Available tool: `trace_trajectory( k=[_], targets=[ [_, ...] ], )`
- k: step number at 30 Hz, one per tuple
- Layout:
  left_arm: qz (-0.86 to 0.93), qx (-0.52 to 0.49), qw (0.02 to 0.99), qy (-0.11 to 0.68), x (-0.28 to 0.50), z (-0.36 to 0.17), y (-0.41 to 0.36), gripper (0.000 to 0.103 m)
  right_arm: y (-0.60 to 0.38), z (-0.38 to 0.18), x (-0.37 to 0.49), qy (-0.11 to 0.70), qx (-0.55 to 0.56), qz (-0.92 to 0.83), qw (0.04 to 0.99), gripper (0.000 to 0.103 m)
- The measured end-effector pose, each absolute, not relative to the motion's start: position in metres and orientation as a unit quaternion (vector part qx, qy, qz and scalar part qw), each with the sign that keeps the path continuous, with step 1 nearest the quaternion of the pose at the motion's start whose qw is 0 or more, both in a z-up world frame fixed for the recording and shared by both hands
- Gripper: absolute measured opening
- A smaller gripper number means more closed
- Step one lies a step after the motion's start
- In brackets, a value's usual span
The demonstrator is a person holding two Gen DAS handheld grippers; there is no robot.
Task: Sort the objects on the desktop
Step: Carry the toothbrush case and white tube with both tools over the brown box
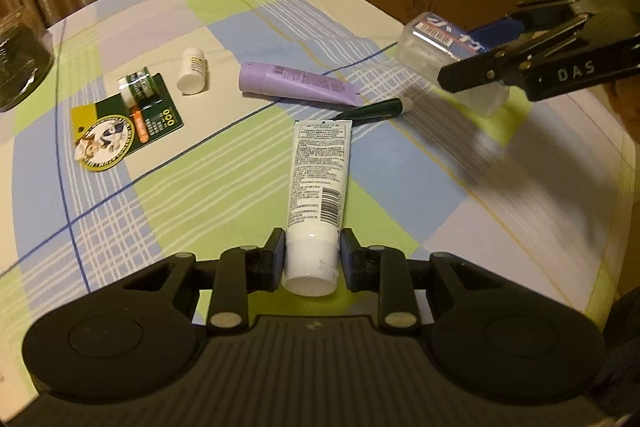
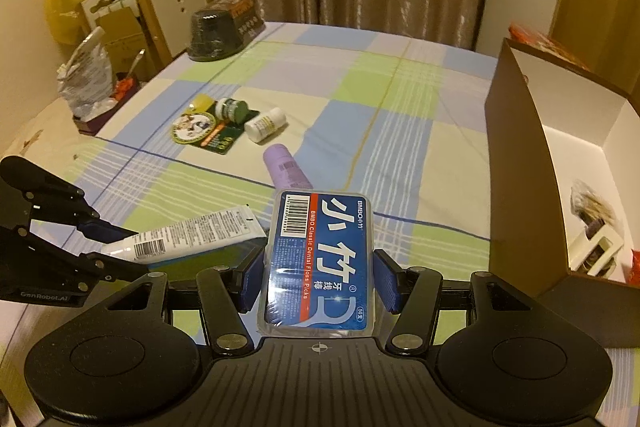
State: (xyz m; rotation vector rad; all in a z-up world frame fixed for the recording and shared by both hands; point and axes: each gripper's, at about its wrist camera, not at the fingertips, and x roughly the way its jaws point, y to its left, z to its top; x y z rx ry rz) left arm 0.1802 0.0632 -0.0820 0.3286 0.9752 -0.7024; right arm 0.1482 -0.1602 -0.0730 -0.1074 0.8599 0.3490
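Note:
My left gripper (image 1: 312,257) is shut on the cap end of a white tube (image 1: 318,179), which also shows in the right wrist view (image 2: 188,237). My right gripper (image 2: 320,281) is shut on a blue-labelled clear dental floss pick box (image 2: 320,259), held above the table; the box also shows in the left wrist view (image 1: 440,45). A purple tube (image 1: 296,85), a small white bottle (image 1: 193,70), a green pen (image 1: 376,109) and a green card pack (image 1: 128,119) lie on the checked tablecloth (image 1: 180,195).
An open brown cardboard box (image 2: 516,155) with white inside stands at the right and holds some items. A dark wrapped container (image 2: 224,27) sits at the table's far left. Chairs and bags stand beyond the table's left edge.

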Motion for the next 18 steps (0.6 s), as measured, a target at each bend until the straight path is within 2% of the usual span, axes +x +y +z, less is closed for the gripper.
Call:
trace_trajectory(
  k=[10, 18],
  targets=[
    [-0.231, 0.103, 0.856, 0.452, 0.124, -0.061, 0.043, 0.024, -0.194, -0.062, 0.119, 0.39, -0.075, 0.24, 0.886, 0.056],
    [-0.172, 0.063, 0.871, 0.455, 0.067, -0.051, -0.005, 0.024, -0.244, -0.065, 0.081, 0.4, -0.082, 0.251, 0.878, 0.056]
  ],
)
